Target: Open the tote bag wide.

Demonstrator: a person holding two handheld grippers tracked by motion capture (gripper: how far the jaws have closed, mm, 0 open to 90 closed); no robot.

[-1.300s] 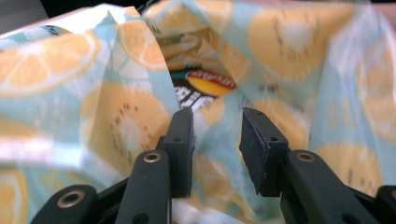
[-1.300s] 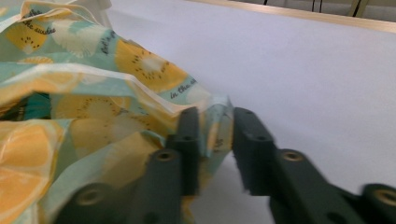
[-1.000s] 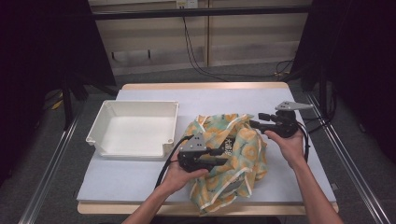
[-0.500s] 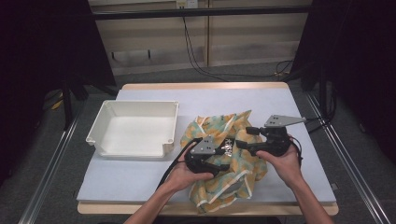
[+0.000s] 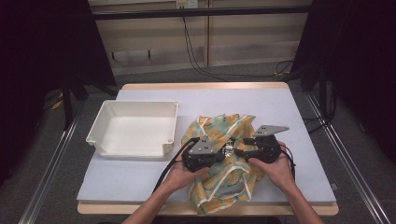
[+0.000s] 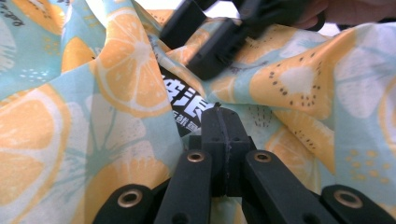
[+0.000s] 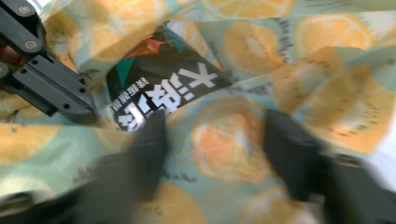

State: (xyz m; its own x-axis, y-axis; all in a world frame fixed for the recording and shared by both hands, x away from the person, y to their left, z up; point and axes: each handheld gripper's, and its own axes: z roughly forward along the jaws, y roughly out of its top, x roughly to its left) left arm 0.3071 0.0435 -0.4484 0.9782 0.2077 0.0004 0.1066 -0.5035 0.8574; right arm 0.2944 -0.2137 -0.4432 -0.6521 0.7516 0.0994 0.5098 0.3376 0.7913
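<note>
A teal cloth (image 5: 219, 175) printed with orange slices lies crumpled on the table's near right. A black packet (image 7: 163, 93) with white characters shows through a gap in its folds. My left gripper (image 6: 219, 112) is shut, having just closed, with its tips at the cloth edge beside the packet (image 6: 189, 105). I see no fabric between its pads. My right gripper (image 7: 217, 126) is open and blurred, its jaws just closing over a fold of cloth. In the high view the left gripper (image 5: 223, 155) and right gripper (image 5: 239, 150) point at each other over the packet (image 5: 229, 150).
A white tray (image 5: 140, 103) with nothing in it sits left of the cloth. The grey table top (image 5: 280, 107) stretches behind and to the right. Cables run over the floor beyond the far edge.
My right gripper has come left and down from the cloth's right edge onto the cloth, close to the left gripper. The cloth's far side has bunched up. The left hand has hardly moved.
</note>
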